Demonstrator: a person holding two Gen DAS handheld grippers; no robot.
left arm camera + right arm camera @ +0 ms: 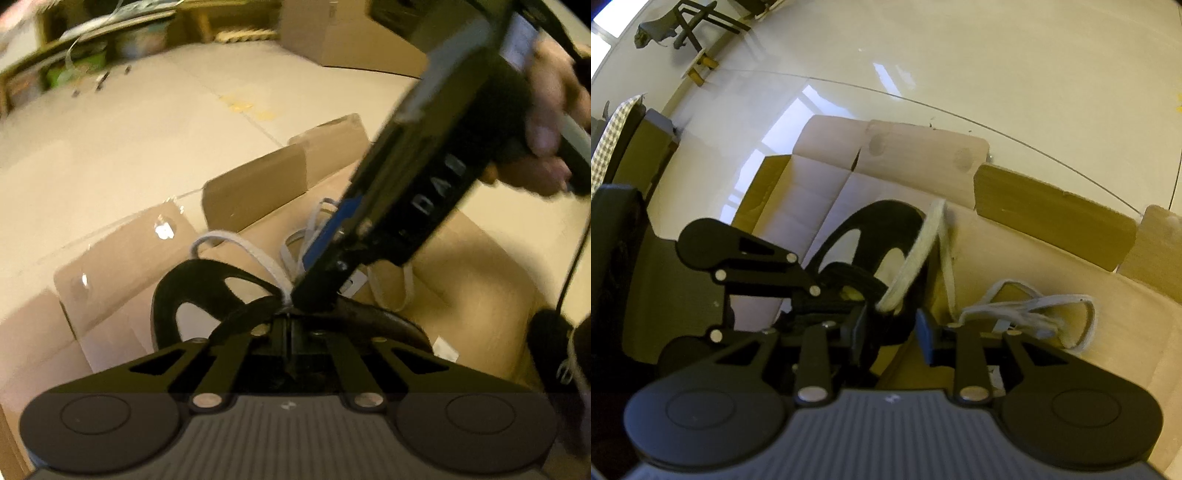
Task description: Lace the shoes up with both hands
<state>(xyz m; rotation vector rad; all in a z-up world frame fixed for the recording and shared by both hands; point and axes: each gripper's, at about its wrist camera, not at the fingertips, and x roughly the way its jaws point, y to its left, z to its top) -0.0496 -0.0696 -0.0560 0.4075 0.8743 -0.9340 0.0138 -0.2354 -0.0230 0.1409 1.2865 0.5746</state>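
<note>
Item one, nearest my lens: the left gripper (286, 314), jaws drawn together on the white lace (255, 254) right at the black shoe (192, 295). I read this as a pinch on the lace, the strand rising in a loop just beyond the tips.

Item two: the right gripper (890, 325), jaws standing apart with nothing pressed between them. In its own view the lace loop (916, 254) hangs just ahead of its tips; in the left view its black body (424, 184) slants down to the shoe from the upper right, a hand (550, 122) on its grip.

Item three: the shoe itself, sitting on flattened cardboard (1052, 258) — my landmark. A loose tangle of lace (1034, 306) lies on that cardboard to the shoe's right.

Item four: pale tiled floor (960, 74) beyond the cardboard.

Risks, as I judge them:
- The two grippers crowd one spot at the shoe; tips may collide and knock the pinch loose.
- A hard pull by my left could drag the unanchored shoe across the cardboard.
- The right jaws may close beside the loop — it is thin and slack.
</note>
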